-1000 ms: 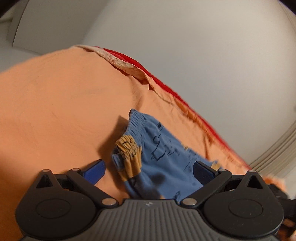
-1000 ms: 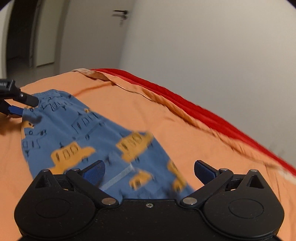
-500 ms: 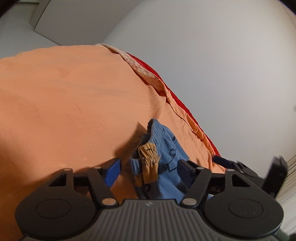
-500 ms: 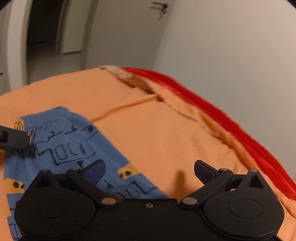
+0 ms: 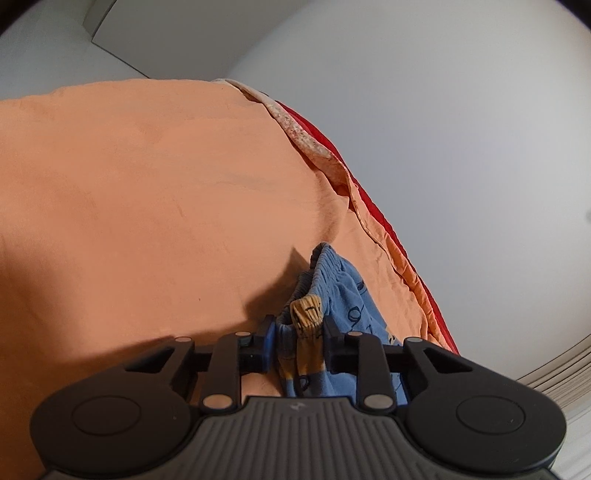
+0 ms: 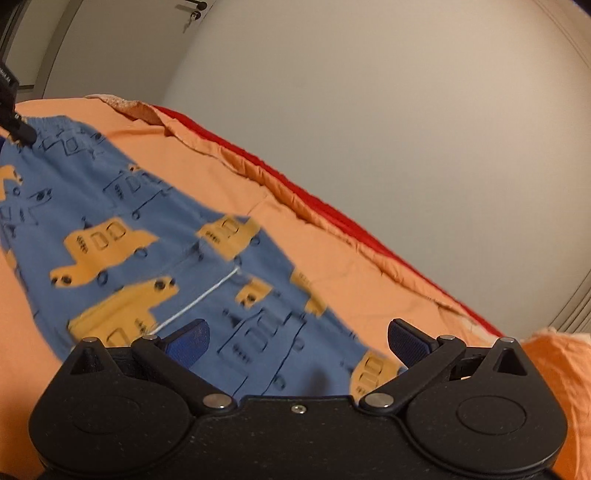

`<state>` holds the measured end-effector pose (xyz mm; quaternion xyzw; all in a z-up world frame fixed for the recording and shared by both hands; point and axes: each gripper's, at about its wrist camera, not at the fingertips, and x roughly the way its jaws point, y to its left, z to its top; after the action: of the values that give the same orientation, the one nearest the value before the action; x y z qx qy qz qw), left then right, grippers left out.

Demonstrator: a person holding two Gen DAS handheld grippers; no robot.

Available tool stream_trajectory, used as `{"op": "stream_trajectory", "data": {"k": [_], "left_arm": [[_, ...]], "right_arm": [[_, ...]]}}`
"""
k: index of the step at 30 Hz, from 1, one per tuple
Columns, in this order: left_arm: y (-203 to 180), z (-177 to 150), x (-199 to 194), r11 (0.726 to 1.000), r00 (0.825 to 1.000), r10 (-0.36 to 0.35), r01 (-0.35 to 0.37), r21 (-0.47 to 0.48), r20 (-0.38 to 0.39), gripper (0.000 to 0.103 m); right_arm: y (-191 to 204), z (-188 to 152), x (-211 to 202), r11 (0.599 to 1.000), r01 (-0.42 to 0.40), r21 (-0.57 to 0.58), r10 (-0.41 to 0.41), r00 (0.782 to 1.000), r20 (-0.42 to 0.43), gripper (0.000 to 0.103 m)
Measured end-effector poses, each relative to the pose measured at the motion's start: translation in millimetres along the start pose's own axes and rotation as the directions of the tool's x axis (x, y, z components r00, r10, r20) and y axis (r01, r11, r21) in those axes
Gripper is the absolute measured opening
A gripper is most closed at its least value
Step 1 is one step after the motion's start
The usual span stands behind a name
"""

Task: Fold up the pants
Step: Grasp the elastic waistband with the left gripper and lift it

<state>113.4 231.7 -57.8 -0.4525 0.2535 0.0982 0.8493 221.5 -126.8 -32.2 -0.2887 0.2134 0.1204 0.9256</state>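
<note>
Blue pants (image 6: pixel 129 221) with yellow car prints lie spread on the orange bed sheet (image 6: pixel 332 266). My left gripper (image 5: pixel 298 332) is closing on the bunched waistband corner (image 5: pixel 306 314), which fills the gap, and both pads touch the fabric. The rest of the pants (image 5: pixel 343 280) runs off to the right behind it. In the right wrist view that left gripper (image 6: pixel 11 122) shows as a dark shape at the waistband, far left. My right gripper (image 6: pixel 297 328) hangs open low over the leg end of the pants, with nothing pinched between its blue pads (image 6: pixel 192 336).
The orange sheet (image 5: pixel 147 203) covers the bed, with wide flat room to the left of the pants. A red blanket edge (image 5: pixel 373 210) runs along the far side against a pale wall (image 5: pixel 461 147). A door with a handle (image 6: pixel 192 7) stands at the back left.
The left jaws have narrowed from wide open onto the waistband corner, and that view has rolled a little. The right gripper swung away over bare sheet, then back over the pants leg.
</note>
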Motion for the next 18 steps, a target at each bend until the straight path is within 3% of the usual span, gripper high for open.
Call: {"op": "stream_trajectory", "data": {"k": [10, 14, 18], "left_arm": [[4.0, -1.7, 2.5, 1.0, 1.0, -0.003, 0.002, 0.011, 0.009, 0.033], [-1.3, -4.6, -2.3, 0.999, 0.999, 0.008, -0.009, 0.041, 0.032, 0.021], [-23.1, -11.0, -10.5, 0.99, 0.995, 0.026, -0.039, 0.134, 0.096, 0.017]], "right_arm": [[20.9, -7.7, 2.2, 1.0, -0.017, -0.021, 0.019, 0.997, 0.068, 0.102], [9.7, -8.3, -10.9, 0.999, -0.046, 0.006, 0.045, 0.995, 0.085, 0.102], [10.3, -15.4, -21.1, 0.997, -0.08, 0.01, 0.079, 0.994, 0.077, 0.102]]}}
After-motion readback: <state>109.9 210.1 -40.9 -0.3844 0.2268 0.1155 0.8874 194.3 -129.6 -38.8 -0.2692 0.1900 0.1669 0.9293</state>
